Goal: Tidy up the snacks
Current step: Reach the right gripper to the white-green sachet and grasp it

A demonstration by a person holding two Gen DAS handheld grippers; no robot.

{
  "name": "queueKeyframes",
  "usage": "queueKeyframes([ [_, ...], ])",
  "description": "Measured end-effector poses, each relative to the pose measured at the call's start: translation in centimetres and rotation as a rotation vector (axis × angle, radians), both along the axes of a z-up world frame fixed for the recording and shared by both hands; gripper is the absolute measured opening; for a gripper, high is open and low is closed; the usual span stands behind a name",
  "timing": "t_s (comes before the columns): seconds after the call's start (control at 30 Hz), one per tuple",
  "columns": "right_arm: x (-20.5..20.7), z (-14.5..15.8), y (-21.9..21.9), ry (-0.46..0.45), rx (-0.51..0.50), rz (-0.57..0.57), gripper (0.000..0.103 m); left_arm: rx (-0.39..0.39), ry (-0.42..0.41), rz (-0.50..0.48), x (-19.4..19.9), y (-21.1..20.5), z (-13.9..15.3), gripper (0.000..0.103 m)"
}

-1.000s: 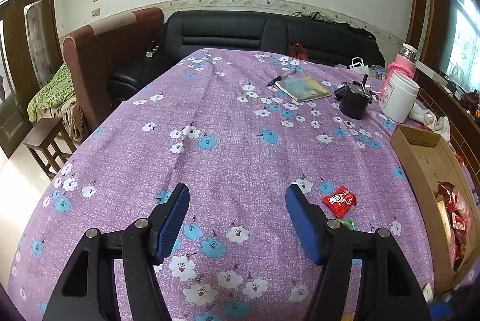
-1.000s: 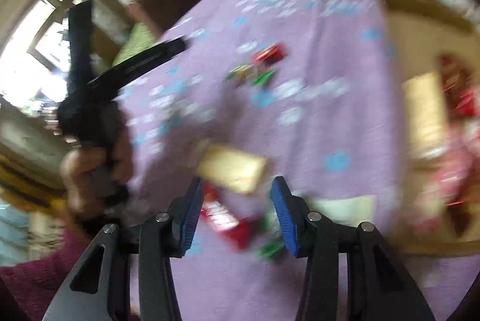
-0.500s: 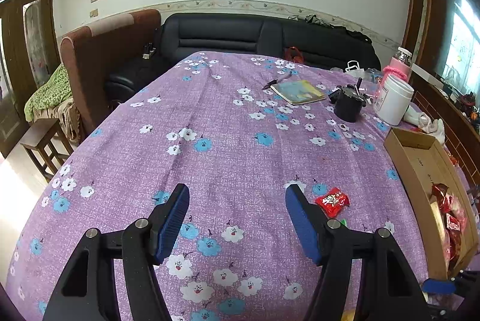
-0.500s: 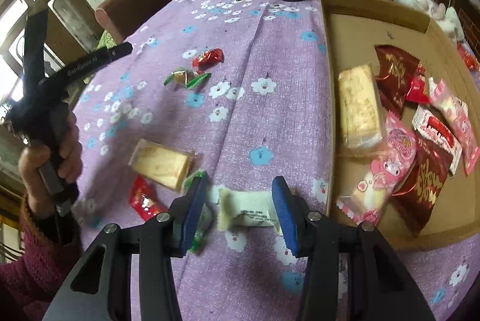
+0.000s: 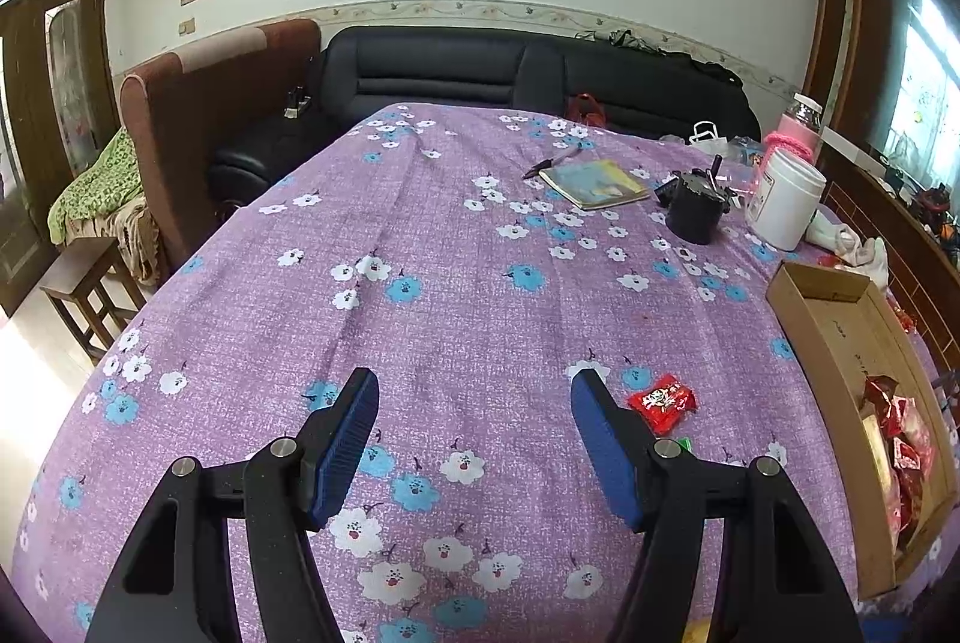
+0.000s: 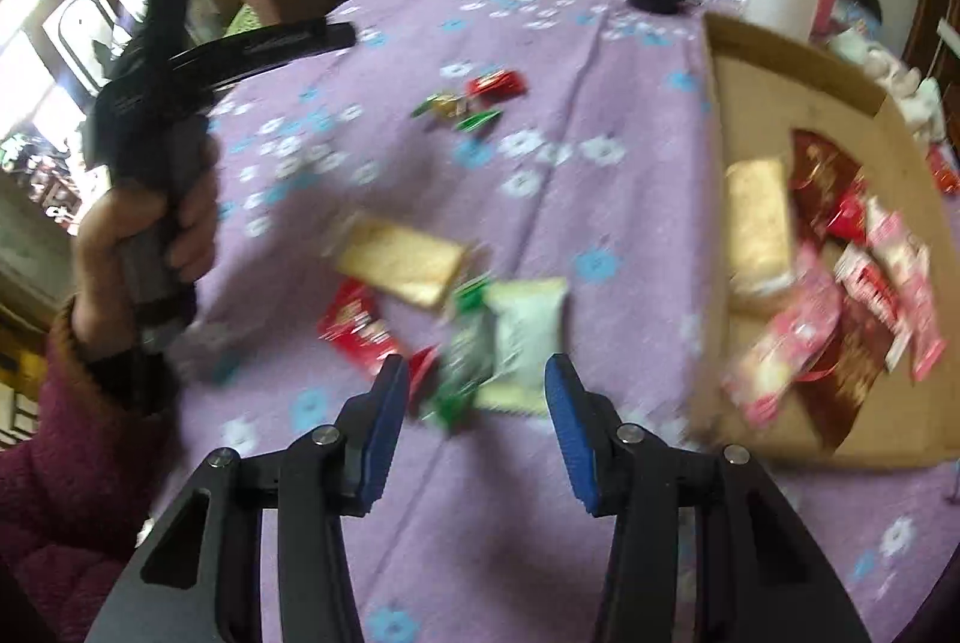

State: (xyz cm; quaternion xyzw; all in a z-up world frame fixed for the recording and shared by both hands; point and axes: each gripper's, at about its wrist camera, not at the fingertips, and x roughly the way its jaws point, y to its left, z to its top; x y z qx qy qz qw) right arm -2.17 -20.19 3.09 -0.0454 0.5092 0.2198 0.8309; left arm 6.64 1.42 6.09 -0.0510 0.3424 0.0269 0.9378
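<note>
A: Since a moment ago your right gripper (image 6: 477,433) has slid off the white plastic-wrapped snack (image 6: 528,337); it now lies just ahead, left of the shallow cardboard box (image 6: 780,60).

B: Jaws?

A: Both grippers' jaws stand apart, empty. Closing now, you could snag the green wrapper (image 6: 465,367) touching it.

Each claw, left (image 5: 474,439) and right (image 6: 477,430), has two black angular arms with silver screw heads and ribbed blue pads on the inner faces. The person's left hand (image 6: 150,247) emerges from a fuzzy maroon sleeve (image 6: 66,457), wrapped around a black pistol-style handle.
</note>
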Motion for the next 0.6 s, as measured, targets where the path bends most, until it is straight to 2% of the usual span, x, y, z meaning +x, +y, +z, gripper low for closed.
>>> queueKeyframes([
  [0.1, 0.9, -1.1, 0.0, 0.002, -0.056, -0.014, 0.04, -0.006, 0.003, 0.003, 0.0, 0.2, 0.0, 0.07],
  [0.27, 0.9, -1.8, 1.5, -0.004, -0.065, 0.027, 0.038, -0.008, -0.004, 0.002, -0.1, 0.3, 0.1, 0.07],
  [0.4, 0.8, -2.4, 2.6, -0.014, -0.036, 0.04, 0.036, -0.008, -0.006, 0.0, -0.1, 0.3, 0.2, 0.07],
  [0.47, 0.7, -2.4, 3.1, -0.004, 0.02, 0.045, 0.035, -0.007, -0.008, 0.0, -0.2, 0.3, 0.2, 0.07],
  [0.5, 0.6, -2.4, 3.4, 0.004, 0.067, 0.059, 0.025, -0.007, -0.009, 0.001, -0.1, 0.3, 0.3, 0.07],
  [0.53, 0.4, -2.2, 3.7, 0.006, 0.109, 0.072, 0.022, -0.008, -0.011, 0.002, -0.1, 0.3, 0.3, 0.07],
  [0.6, 0.5, -1.8, 3.9, -0.011, 0.11, 0.058, 0.021, -0.01, -0.011, 0.003, -0.1, 0.4, 0.3, 0.07],
])
